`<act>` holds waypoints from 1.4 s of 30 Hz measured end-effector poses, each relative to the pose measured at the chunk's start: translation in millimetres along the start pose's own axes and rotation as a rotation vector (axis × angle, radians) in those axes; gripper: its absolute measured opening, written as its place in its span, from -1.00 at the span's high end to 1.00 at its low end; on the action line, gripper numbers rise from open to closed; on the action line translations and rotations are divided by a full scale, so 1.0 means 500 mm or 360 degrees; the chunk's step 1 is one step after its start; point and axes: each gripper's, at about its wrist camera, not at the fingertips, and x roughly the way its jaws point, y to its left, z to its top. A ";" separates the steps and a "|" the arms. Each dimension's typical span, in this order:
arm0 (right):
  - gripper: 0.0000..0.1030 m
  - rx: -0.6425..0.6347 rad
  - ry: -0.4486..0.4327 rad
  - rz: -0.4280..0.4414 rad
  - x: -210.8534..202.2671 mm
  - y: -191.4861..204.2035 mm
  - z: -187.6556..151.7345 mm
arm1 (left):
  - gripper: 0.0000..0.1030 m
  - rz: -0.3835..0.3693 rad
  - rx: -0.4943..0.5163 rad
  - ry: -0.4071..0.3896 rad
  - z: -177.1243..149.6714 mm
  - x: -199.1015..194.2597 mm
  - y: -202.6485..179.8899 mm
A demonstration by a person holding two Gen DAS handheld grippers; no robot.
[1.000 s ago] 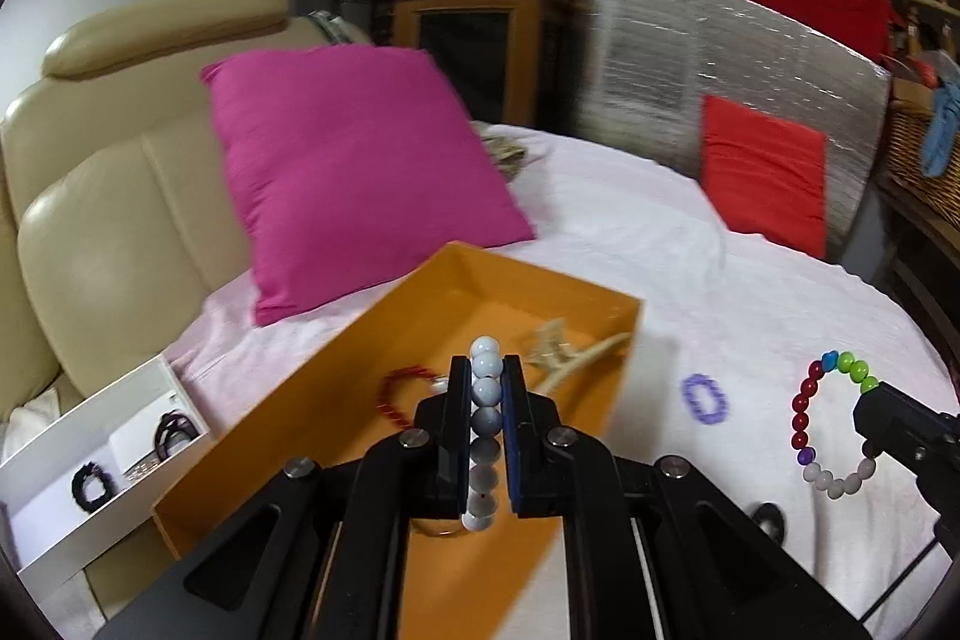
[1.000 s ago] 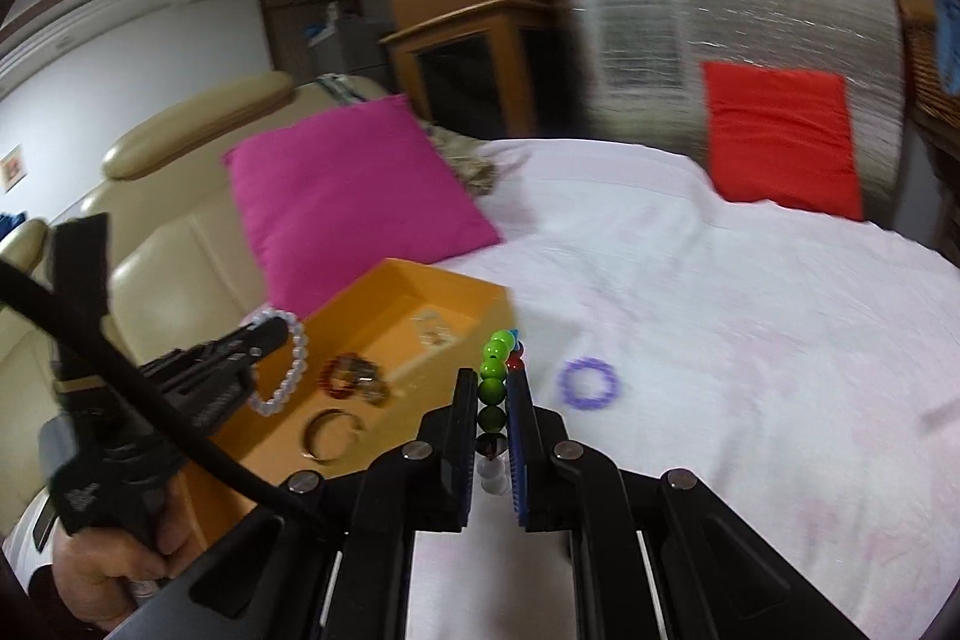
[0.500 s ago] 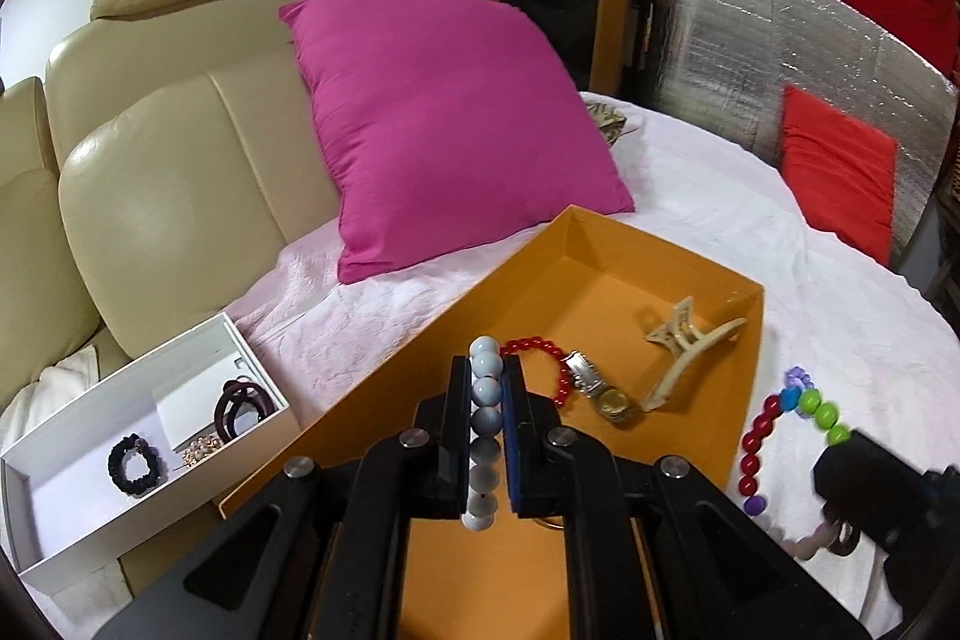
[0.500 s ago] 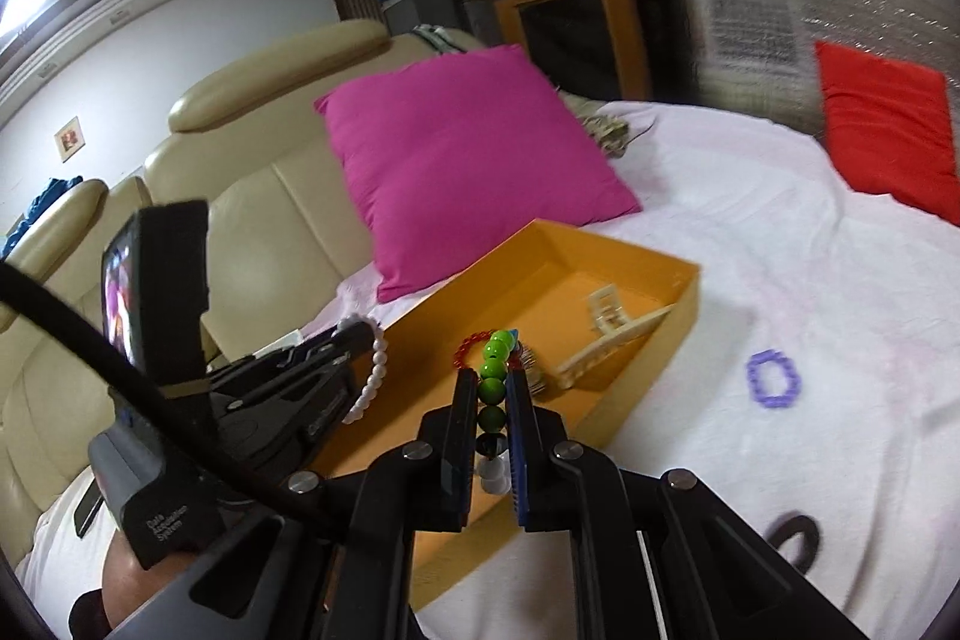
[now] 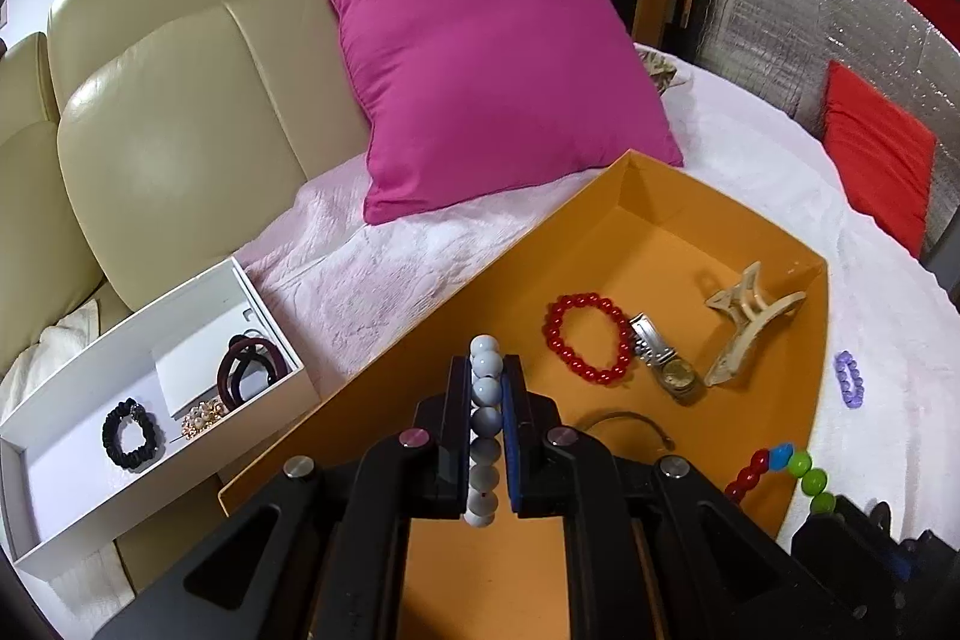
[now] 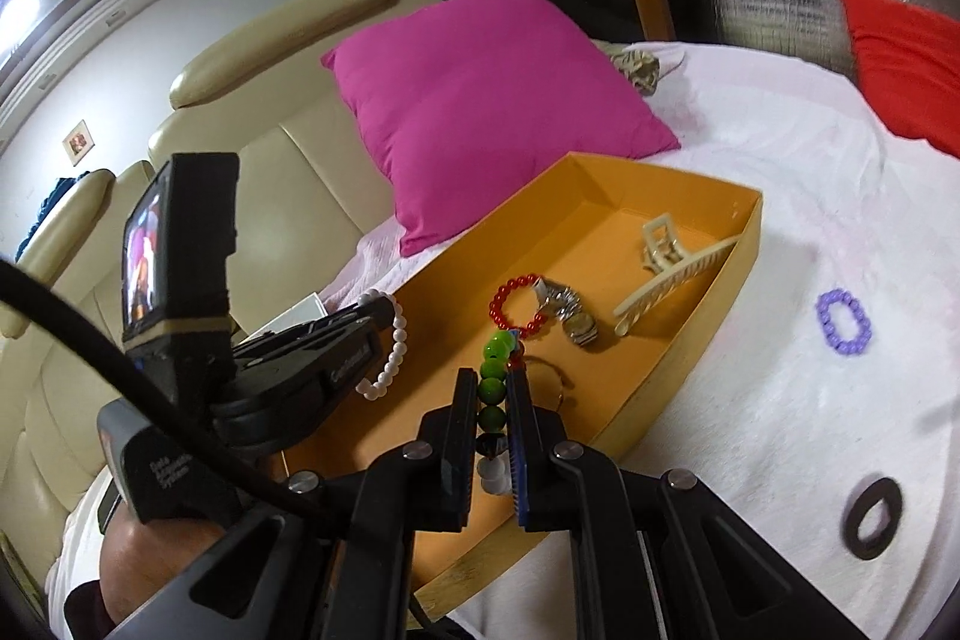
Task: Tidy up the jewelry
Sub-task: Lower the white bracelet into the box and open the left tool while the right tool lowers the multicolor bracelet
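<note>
Left wrist: left gripper (image 5: pixel 486 388) clamps white bracelet (image 5: pixel 485 424) lengthwise; right gripper (image 6: pixel 487 400) clamps multicolour bracelet (image 6: pixel 493 388).

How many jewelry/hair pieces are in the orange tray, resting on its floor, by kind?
In the orange tray:
Bead bracelet: 1, red bead bracelet
Wristwatch: 1, wristwatch
Hair claw clip: 1, hair claw clip
Bangle: 1, thin metal bangle, partly hidden
Total: 4

Two boxes (image 5: pixel 606 220), five bracelets (image 5: pixel 585 340)
</note>
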 end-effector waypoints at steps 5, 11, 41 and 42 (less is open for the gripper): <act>0.80 0.0021 0.0043 0.0015 0.019 -0.006 -0.013 | 0.82 0.0036 0.0027 0.0021 -0.002 0.010 -0.005; 0.80 0.0051 0.0067 0.0009 0.032 -0.019 -0.024 | 0.82 0.0041 0.0049 0.0046 -0.006 0.019 -0.012; 0.76 0.0204 0.0169 0.0009 0.049 -0.062 -0.031 | 0.38 0.0088 0.0085 0.0112 -0.012 0.043 -0.024; 0.76 0.0211 0.0172 0.0013 0.047 -0.063 -0.030 | 0.28 0.0091 0.0083 0.0101 -0.012 0.040 -0.025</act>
